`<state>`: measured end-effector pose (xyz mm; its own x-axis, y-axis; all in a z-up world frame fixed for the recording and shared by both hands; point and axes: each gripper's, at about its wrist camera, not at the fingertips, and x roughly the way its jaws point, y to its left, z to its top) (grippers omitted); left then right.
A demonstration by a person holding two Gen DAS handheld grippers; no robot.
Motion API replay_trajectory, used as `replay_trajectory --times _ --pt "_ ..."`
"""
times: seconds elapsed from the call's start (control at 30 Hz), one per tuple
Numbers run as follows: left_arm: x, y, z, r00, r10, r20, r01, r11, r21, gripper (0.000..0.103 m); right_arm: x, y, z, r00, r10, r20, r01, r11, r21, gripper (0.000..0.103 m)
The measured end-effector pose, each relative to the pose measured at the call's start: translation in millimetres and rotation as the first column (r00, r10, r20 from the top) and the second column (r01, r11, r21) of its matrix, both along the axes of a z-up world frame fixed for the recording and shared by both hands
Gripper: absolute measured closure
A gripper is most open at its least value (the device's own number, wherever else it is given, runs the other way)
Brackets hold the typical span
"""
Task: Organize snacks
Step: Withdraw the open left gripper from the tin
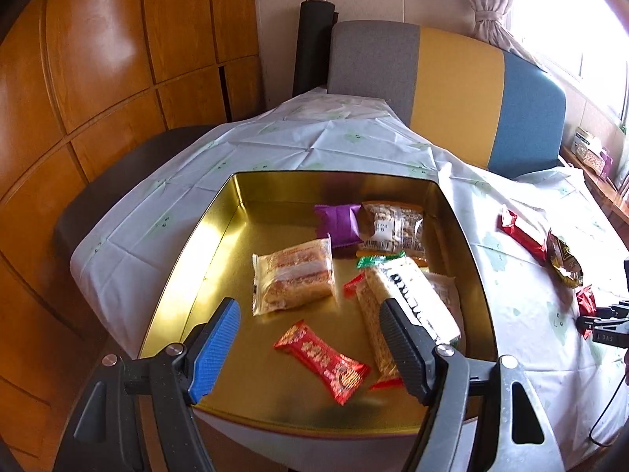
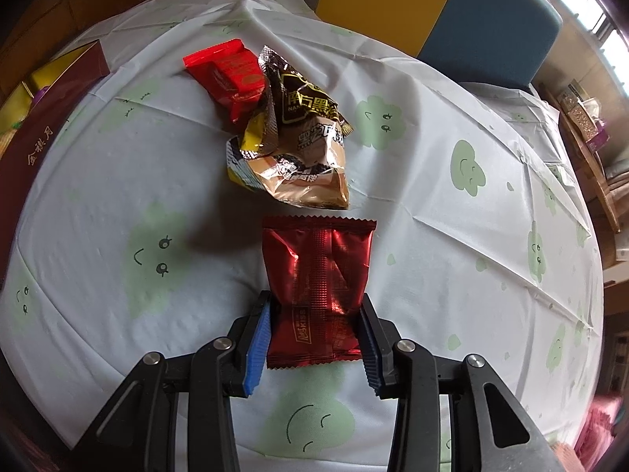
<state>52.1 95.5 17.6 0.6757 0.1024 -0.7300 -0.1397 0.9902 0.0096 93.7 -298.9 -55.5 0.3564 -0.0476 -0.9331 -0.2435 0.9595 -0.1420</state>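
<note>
On the cloth (image 2: 452, 259) we see the gold tin (image 1: 220, 232) at nine o'clock from the loose snacks, already holding several packets: a cake (image 1: 293, 275), a long bar (image 1: 416, 295), a nut bag (image 1: 395, 224), a purple packet (image 1: 339, 222) and a red candy (image 1: 323, 361). Our left gripper (image 1: 310, 348) hangs over the tin with its fingers spread apart, gripping nothing. Our right gripper (image 2: 314, 344) is clamped on the dark red packet (image 2: 318, 271). At twelve o'clock from that packet lie a crumpled brown bag (image 2: 298, 145) and a red bar (image 2: 228, 74), touching.
</note>
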Motion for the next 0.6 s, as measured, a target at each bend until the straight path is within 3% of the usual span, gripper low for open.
replay_trajectory --times 0.6 --pt "-21.4 12.9 -3.8 1.000 0.013 0.019 -0.012 1.000 -0.005 0.029 -0.4 -11.4 -2.2 0.999 -0.031 0.017 0.030 0.998 0.047 0.060"
